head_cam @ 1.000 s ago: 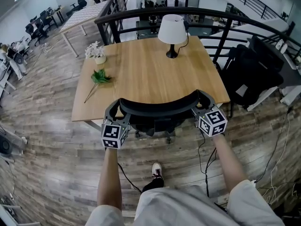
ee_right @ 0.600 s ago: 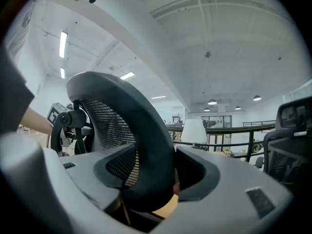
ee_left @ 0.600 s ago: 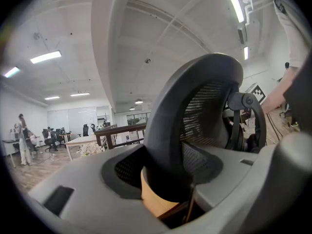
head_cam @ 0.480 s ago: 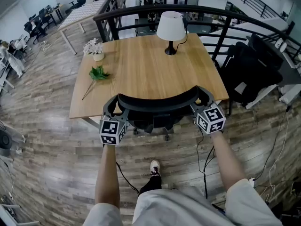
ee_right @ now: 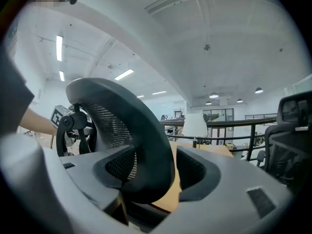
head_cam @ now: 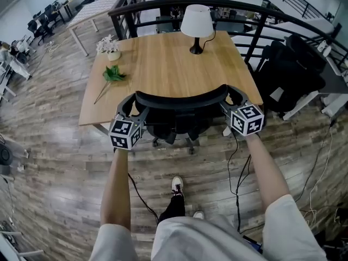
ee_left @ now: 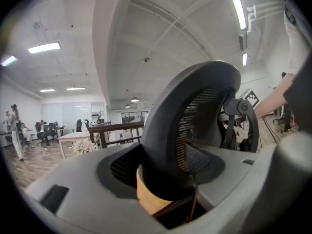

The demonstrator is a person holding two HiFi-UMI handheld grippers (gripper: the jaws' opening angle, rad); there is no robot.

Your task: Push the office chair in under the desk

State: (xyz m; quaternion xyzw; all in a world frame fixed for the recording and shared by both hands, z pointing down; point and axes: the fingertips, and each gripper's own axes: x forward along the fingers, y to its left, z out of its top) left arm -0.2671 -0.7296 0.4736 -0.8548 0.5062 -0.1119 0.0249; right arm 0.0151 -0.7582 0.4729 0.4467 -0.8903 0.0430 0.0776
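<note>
The black mesh office chair's curved back [head_cam: 179, 98] stands at the near edge of the wooden desk [head_cam: 163, 64], its seat tucked beneath the top. My left gripper [head_cam: 132, 105] straddles the left end of the rim, my right gripper [head_cam: 232, 95] the right end. In the left gripper view the rim [ee_left: 195, 116] stands between the grey jaws [ee_left: 165, 182], which have just been opening; a strip of desk wood shows beside the rim. In the right gripper view the rim [ee_right: 141, 140] leans toward one jaw [ee_right: 156, 177], with a slit of wood before the other pad.
On the desk stand a white lamp [head_cam: 196, 20], a small flower pot [head_cam: 110, 47] and a green sprig [head_cam: 112, 74]. A black railing [head_cam: 163, 4] runs behind it. Dark chairs and bags [head_cam: 293, 75] crowd the right. Cables [head_cam: 239, 167] trail on the floor by my foot [head_cam: 176, 185].
The whole head view has slid slightly down the scene. The chair back and both grippers keep the same place against the desk edge.
</note>
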